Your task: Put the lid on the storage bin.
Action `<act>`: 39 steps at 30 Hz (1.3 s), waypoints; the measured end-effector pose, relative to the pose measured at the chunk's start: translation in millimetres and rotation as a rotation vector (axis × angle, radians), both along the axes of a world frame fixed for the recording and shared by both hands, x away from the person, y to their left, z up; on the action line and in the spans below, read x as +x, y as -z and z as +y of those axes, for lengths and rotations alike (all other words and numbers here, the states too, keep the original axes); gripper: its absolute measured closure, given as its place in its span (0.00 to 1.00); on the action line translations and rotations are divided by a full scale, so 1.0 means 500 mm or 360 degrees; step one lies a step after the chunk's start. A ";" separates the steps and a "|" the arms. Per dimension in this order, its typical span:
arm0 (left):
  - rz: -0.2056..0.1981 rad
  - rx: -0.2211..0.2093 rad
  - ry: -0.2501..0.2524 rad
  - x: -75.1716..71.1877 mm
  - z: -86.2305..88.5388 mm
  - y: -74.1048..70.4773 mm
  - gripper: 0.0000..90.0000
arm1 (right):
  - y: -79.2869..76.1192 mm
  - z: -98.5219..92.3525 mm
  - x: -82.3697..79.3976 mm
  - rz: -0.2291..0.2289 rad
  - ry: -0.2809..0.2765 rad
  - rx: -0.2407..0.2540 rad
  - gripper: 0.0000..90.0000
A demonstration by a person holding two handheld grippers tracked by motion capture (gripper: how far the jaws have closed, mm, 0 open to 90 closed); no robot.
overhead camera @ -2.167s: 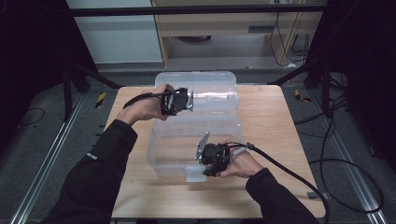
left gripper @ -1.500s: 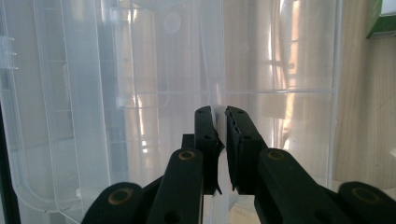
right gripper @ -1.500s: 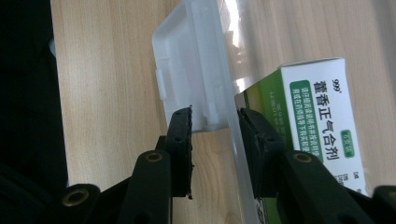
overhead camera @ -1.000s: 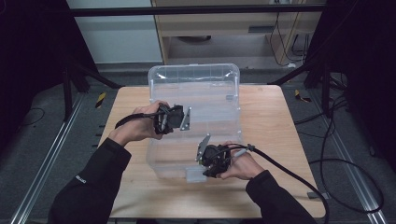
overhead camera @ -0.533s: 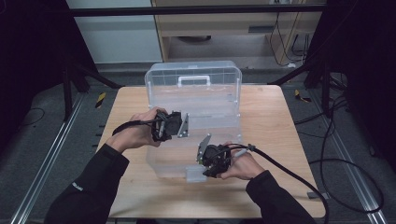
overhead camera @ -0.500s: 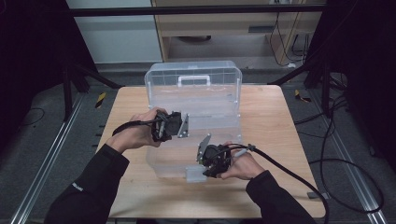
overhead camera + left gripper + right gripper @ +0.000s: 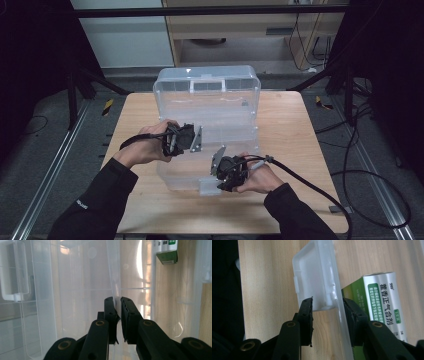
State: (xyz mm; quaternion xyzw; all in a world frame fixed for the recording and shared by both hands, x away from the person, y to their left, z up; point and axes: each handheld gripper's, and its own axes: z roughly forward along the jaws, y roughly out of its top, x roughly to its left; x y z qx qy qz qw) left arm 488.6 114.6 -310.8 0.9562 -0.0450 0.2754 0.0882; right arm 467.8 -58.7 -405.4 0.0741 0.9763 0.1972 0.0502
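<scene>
A clear plastic box (image 7: 210, 100), a green-and-silver carton (image 7: 382, 305), a pale wooden table (image 7: 295, 130).

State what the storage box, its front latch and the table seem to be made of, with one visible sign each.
Storage box: likely clear, glossy plastic; the wood shows through its walls.
Front latch: apparently milky white moulded plastic, smooth, more opaque than the walls.
Table: looks like pale wood or wood-look laminate, matte, with fine grain lines.

We see the clear plastic lid (image 7: 207, 92) of the storage box (image 7: 200, 172) now swung up and standing open at the far side of the table (image 7: 295, 130), where earlier it lay lower over the box. The left gripper (image 7: 192, 140) has come back toward the near-left and now pinches the box's thin left wall. The right gripper (image 7: 220, 172) has just been opening, with the front latch (image 7: 315, 280) and wall between its jaws.
</scene>
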 end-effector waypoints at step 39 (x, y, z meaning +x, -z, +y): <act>0.0024 -0.0007 -0.0034 -0.012 -0.004 0.007 0.92 | -0.093 -0.111 -0.014 -0.0068 0.0300 0.0432 0.91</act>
